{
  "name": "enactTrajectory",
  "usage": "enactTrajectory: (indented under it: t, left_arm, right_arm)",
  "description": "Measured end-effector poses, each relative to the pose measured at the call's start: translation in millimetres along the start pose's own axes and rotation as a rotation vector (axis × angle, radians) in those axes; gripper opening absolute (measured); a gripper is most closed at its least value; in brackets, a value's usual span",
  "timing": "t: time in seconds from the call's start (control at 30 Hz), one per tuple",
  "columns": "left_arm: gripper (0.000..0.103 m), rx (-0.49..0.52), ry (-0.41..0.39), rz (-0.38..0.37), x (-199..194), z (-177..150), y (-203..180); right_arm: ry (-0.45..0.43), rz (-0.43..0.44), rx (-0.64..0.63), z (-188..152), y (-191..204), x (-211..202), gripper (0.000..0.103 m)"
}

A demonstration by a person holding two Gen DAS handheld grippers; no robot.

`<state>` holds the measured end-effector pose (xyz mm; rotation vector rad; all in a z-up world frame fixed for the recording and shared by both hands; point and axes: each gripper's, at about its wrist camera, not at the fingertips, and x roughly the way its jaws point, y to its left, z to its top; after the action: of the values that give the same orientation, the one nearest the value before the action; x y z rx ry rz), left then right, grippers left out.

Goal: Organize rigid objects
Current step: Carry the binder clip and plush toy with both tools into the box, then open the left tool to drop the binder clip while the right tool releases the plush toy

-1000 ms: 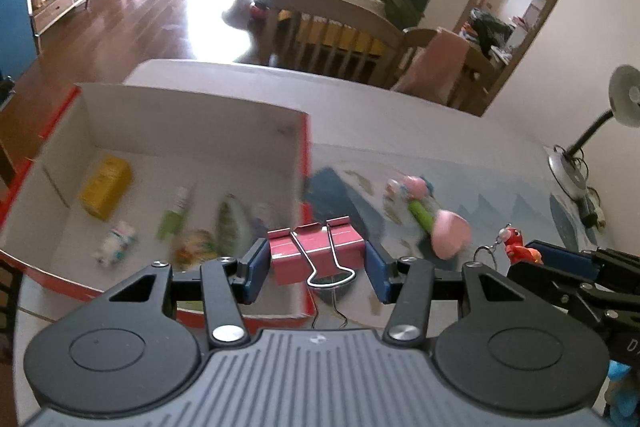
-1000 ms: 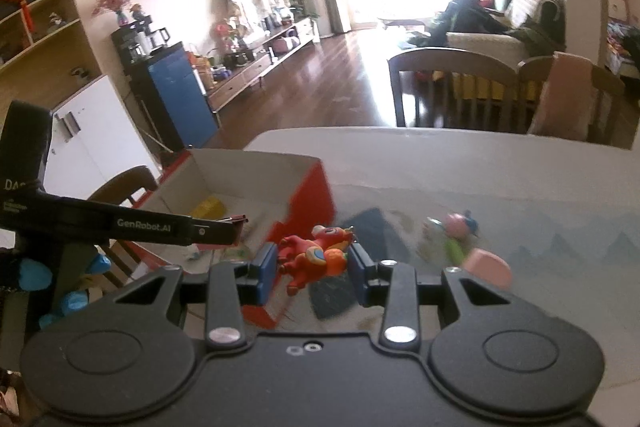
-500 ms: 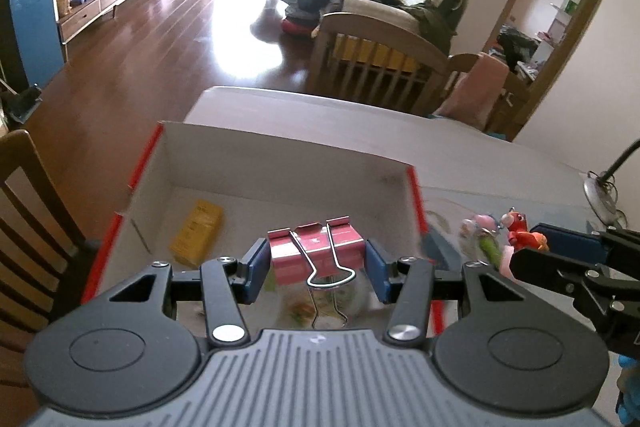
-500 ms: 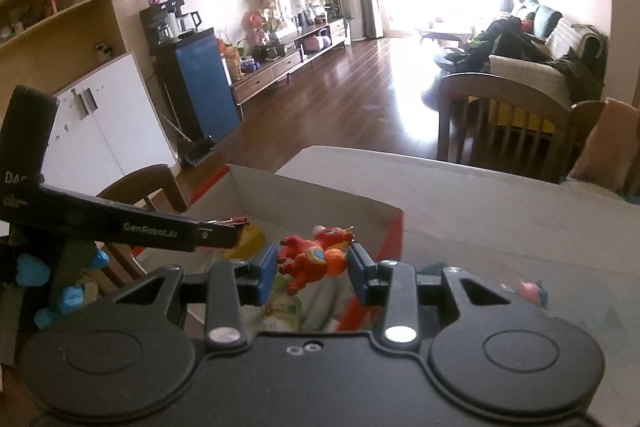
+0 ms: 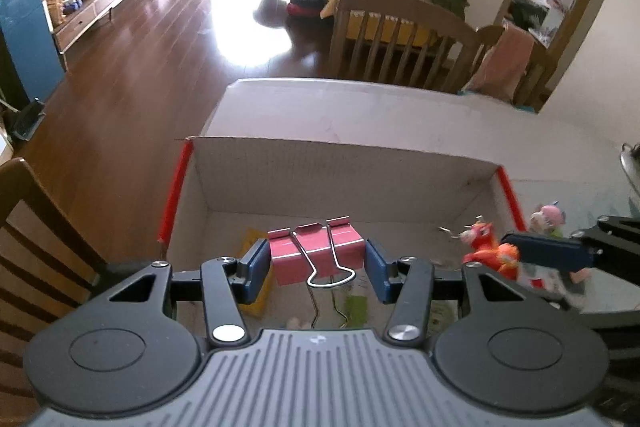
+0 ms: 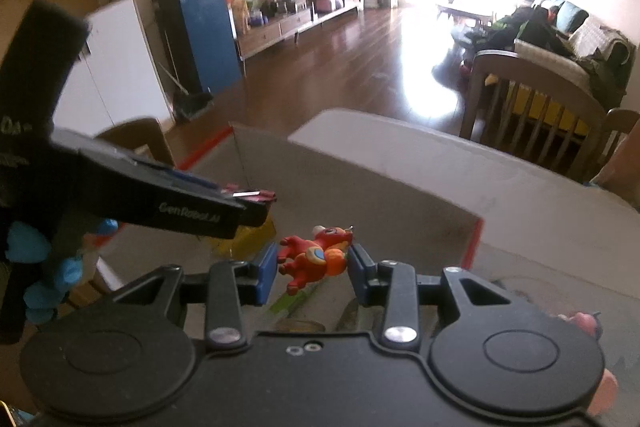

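My left gripper [image 5: 316, 265] is shut on a pink binder clip [image 5: 318, 255] and holds it above the inside of a red-edged cardboard box [image 5: 340, 171]. My right gripper [image 6: 314, 261] is shut on a red and orange toy figure [image 6: 316, 257], also over the box [image 6: 360, 195]. The right gripper and its toy show at the right in the left wrist view [image 5: 490, 251]. The left gripper shows at the left in the right wrist view [image 6: 256, 201]. A yellow pack [image 5: 250, 247] and other small items lie on the box floor, mostly hidden.
A pink toy [image 5: 548, 217] lies on the table to the right of the box. Wooden chairs [image 5: 400, 39] stand at the table's far side and another [image 5: 36, 251] at the left. A lamp base [image 5: 630, 163] is at the far right.
Both grippers have moved left from the patterned mat to above the box, each still holding its object. The box interior now sits directly under them.
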<state>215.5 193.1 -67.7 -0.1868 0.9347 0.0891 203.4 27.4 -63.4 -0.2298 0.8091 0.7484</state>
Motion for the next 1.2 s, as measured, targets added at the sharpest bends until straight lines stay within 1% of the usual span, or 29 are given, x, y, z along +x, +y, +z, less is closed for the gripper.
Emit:
enactTrajectory:
  t: [0.17, 0.2, 0.3, 0.5, 0.77, 0.9, 1.0, 1.07, 1.2]
  left_arm:
    - [0.051, 0.004, 0.054, -0.01, 30.4, -0.2, 3.7]
    - [0.051, 0.011, 0.075, -0.012, 37.3, -1.9, 2.7]
    - [0.051, 0.023, 0.105, -0.012, 51.0, -6.3, -0.4]
    - [0.051, 0.063, 0.186, -0.001, 72.2, -10.7, -5.4]
    - [0.051, 0.044, 0.276, -0.01, 85.1, -19.3, 2.6]
    - [0.051, 0.034, 0.301, -0.008, 87.1, -23.2, 8.7]
    - [0.055, 0.023, 0.287, -0.004, 81.0, -24.3, 10.2]
    - [0.062, 0.014, 0.275, -0.006, 75.4, -21.4, 10.2]
    - [0.063, 0.006, 0.245, -0.01, 59.3, -20.4, 12.8]
  right_arm:
    - [0.088, -0.022, -0.012, -8.4, 8.2, 34.0, 0.037]
    - [0.104, -0.024, -0.016, -8.1, 9.0, 39.3, 0.037]
    - [0.145, -0.037, -0.021, -13.2, 11.8, 50.0, 0.037]
    - [0.186, -0.03, -0.017, -20.8, 18.6, 54.0, 0.037]
    - [0.221, -0.032, 0.005, -29.1, 23.5, 51.7, 0.039]
    - [0.216, -0.032, 0.014, -33.8, 24.5, 44.2, 0.039]
    - [0.199, -0.021, 0.032, -33.1, 23.0, 35.9, 0.04]
    - [0.186, -0.017, 0.032, -33.5, 24.0, 28.0, 0.04]
    - [0.158, -0.008, 0.049, -27.3, 16.6, 20.0, 0.041]
